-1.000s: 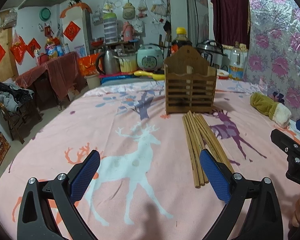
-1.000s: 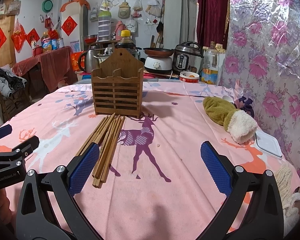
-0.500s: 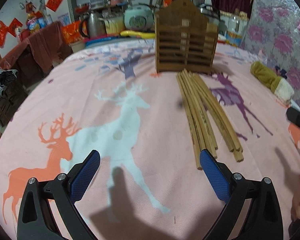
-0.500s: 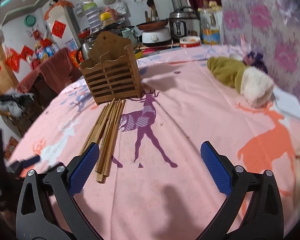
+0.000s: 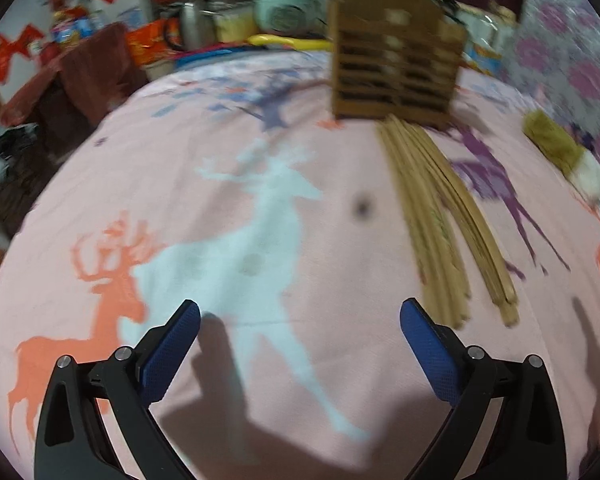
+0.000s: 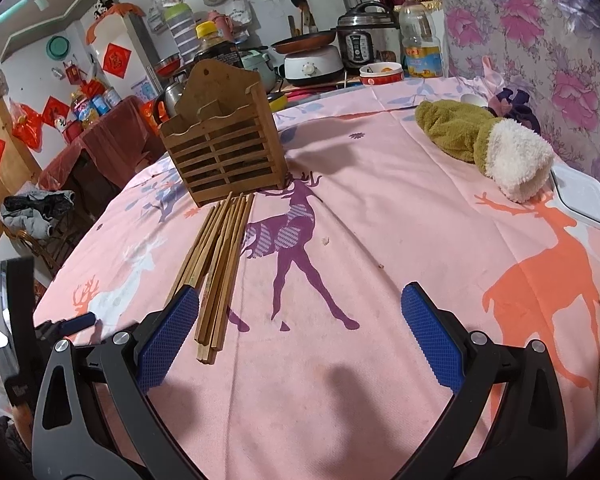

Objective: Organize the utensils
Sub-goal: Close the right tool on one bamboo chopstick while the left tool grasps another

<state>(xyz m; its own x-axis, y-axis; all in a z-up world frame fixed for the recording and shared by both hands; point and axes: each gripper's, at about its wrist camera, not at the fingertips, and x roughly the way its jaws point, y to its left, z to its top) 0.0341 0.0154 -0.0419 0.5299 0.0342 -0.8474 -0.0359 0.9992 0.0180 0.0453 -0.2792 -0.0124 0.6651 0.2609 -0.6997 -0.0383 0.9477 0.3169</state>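
My left gripper (image 5: 300, 316) is wide open over the pink desk (image 5: 260, 168) and holds nothing. My right gripper (image 6: 300, 300) is also wide and empty. The chopsticks (image 6: 220, 256) lie at centre left of the right view, their far ends just before the wooden holder (image 6: 220, 148).
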